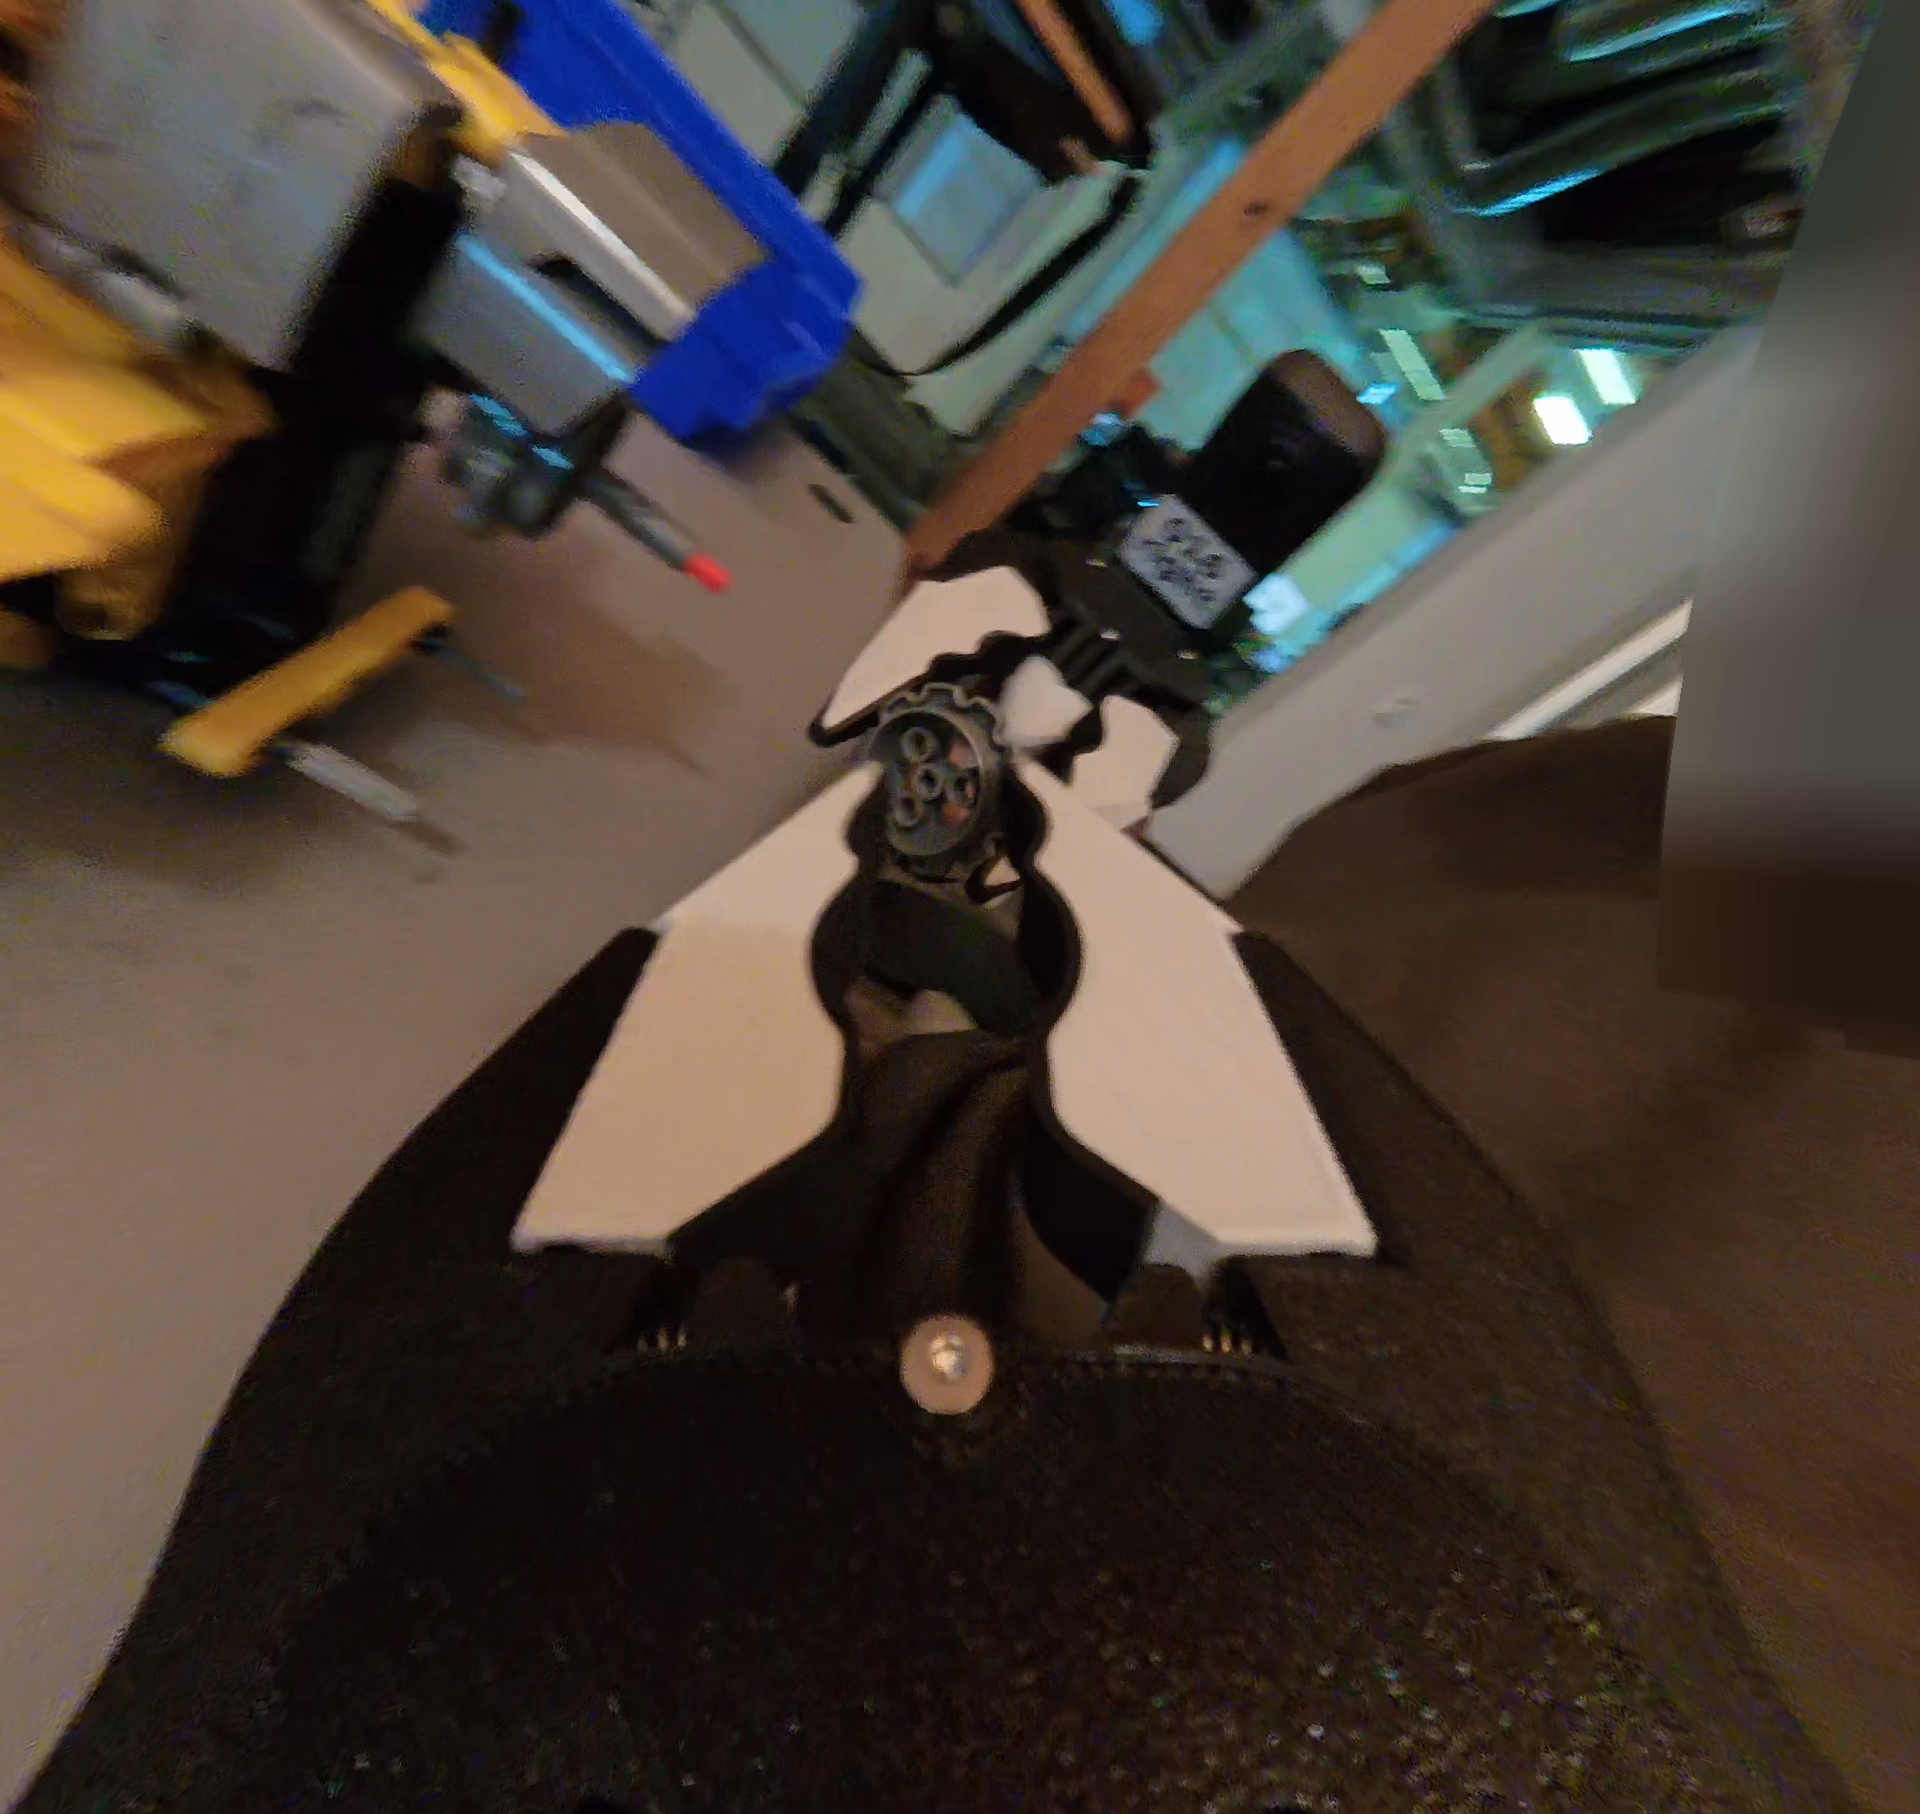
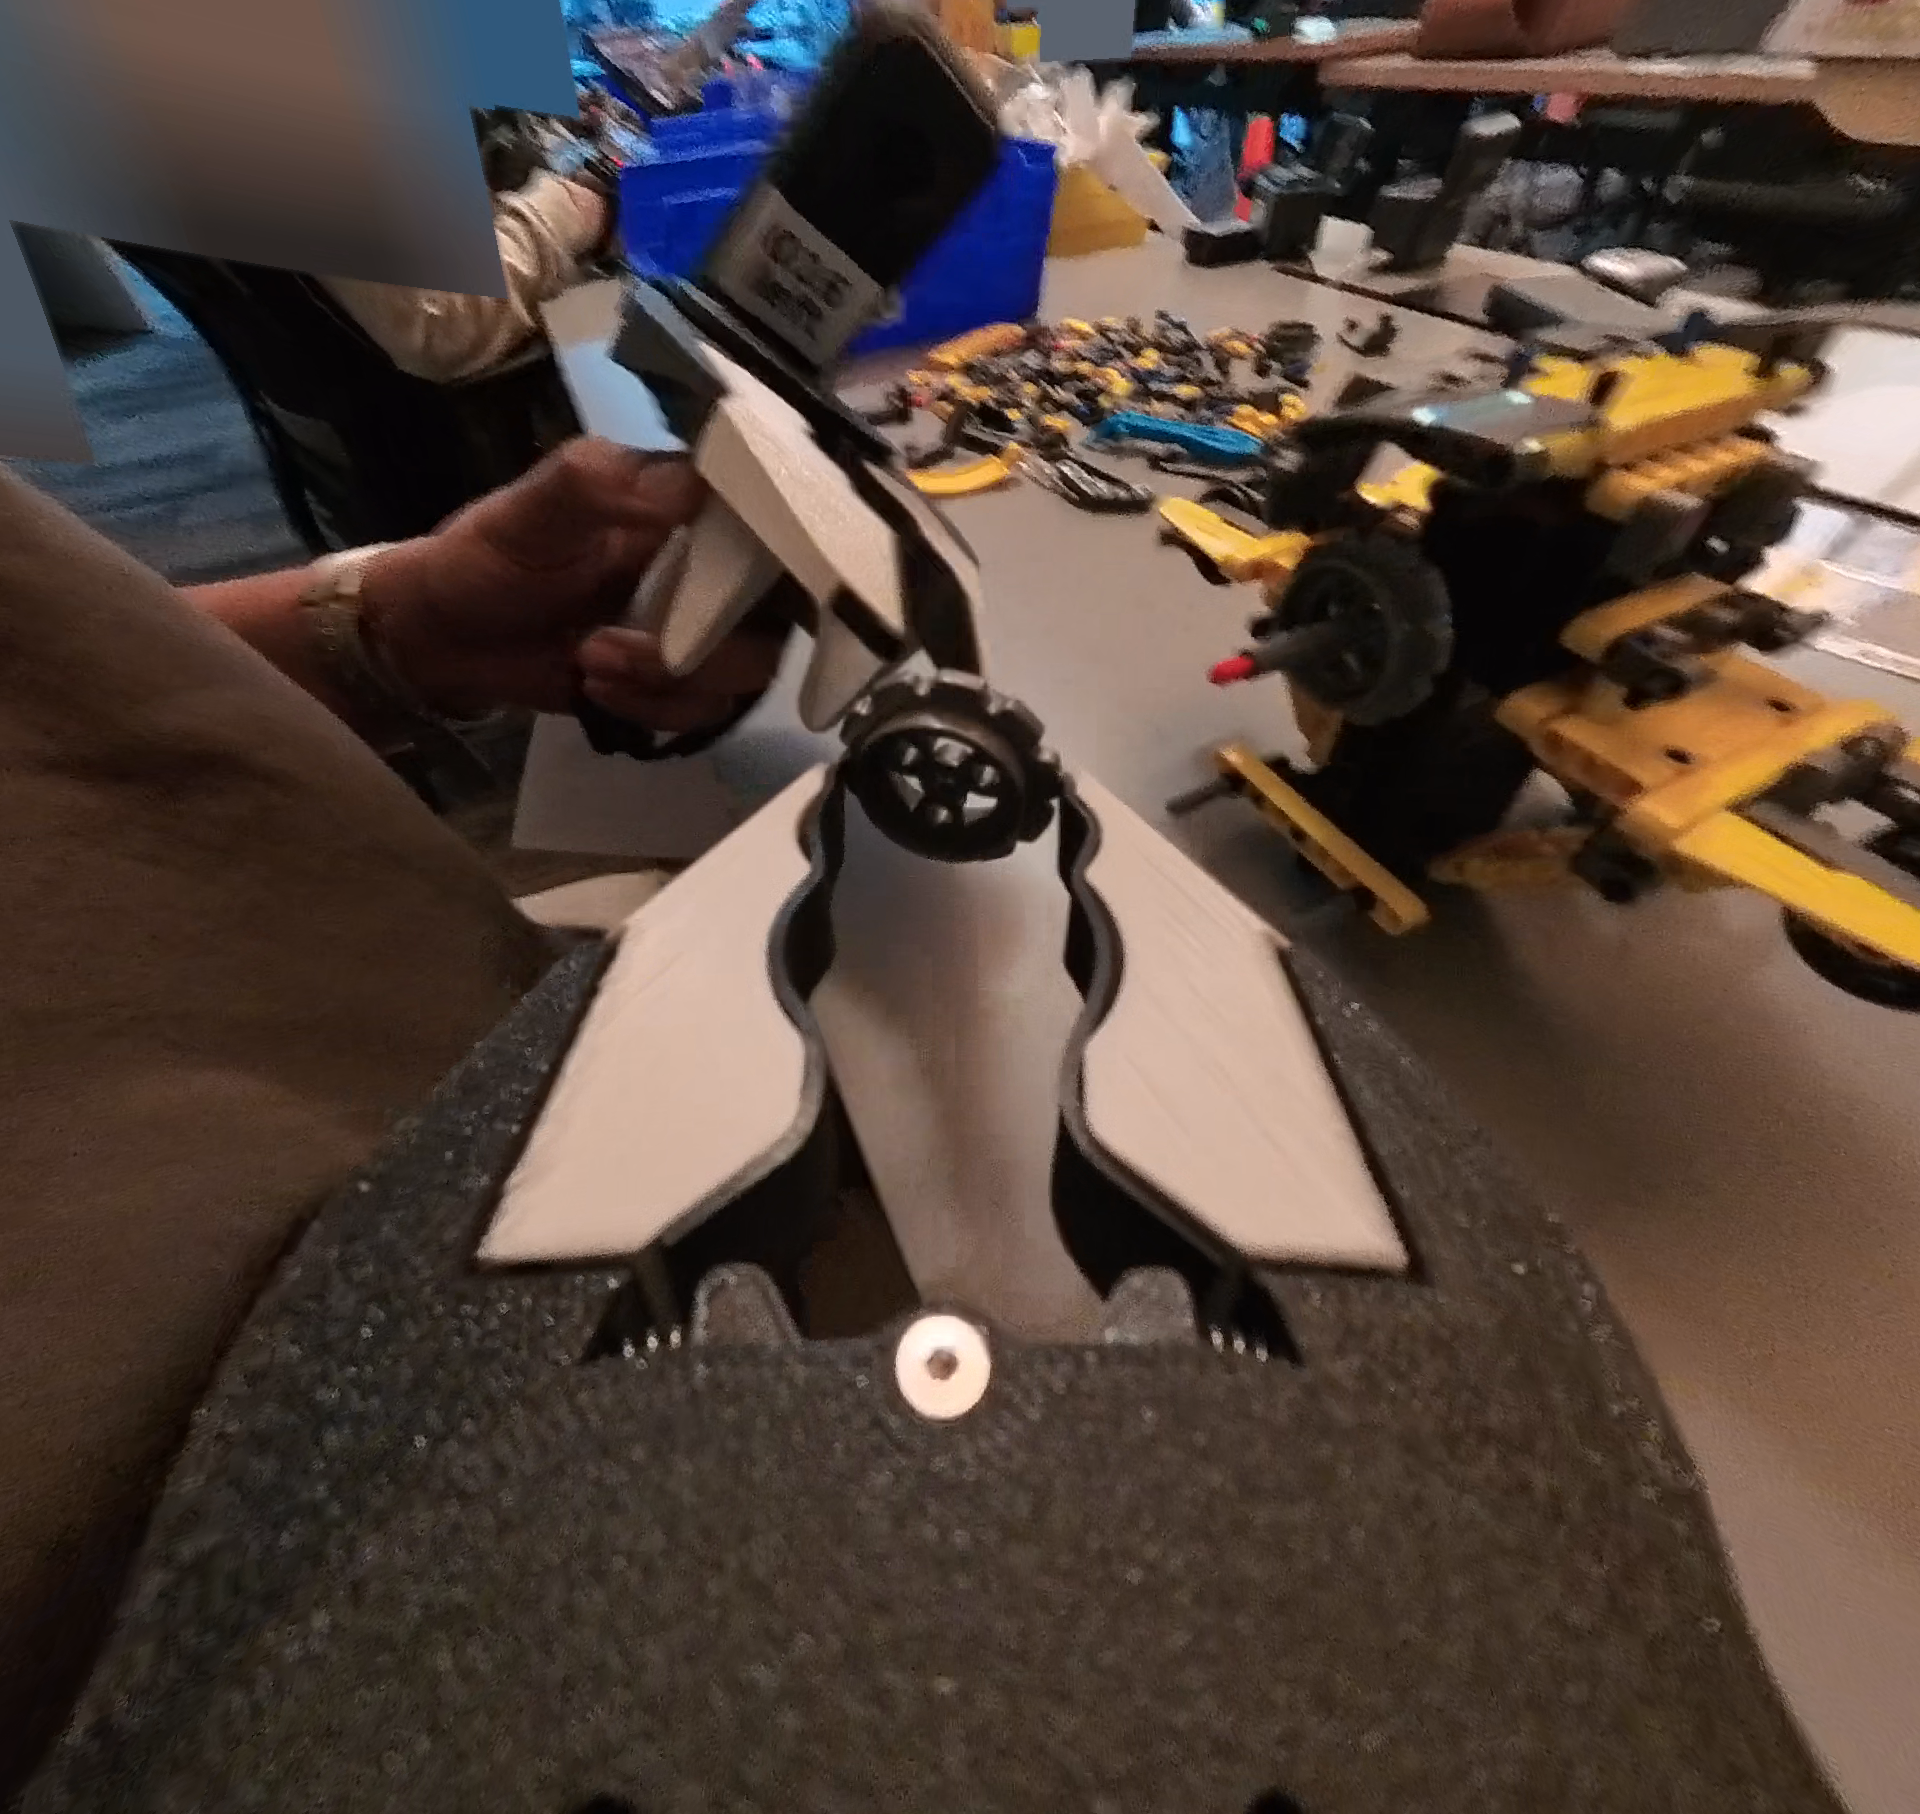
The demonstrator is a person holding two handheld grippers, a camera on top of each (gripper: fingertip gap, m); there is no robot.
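Observation:
A small black toy wheel point(image 1: 932, 790) with a knobbly tyre sits between the fingertips of both grippers. My left gripper point(image 1: 935, 798) is shut on it. In the right wrist view my right gripper point(image 2: 951, 798) grips the same wheel point(image 2: 951, 793) across its tyre, and both pads touch it. The left gripper point(image 2: 914, 678) comes down from the upper left, held by a person's hand point(image 2: 582, 580). The right gripper point(image 1: 1086, 725) shows just beyond the wheel in the left wrist view. The wheel is held in the air above the grey table point(image 2: 1195, 985).
A yellow and black toy brick vehicle point(image 2: 1558, 621) stands to the right, with a fitted wheel point(image 2: 1361, 621) and a bare axle with a red tip point(image 2: 1231, 668); it also shows in the left wrist view point(image 1: 208, 310). Loose bricks point(image 2: 1143, 382) and a blue bin point(image 2: 956, 216) lie behind. Left and right tips are no more than a few centimetres apart.

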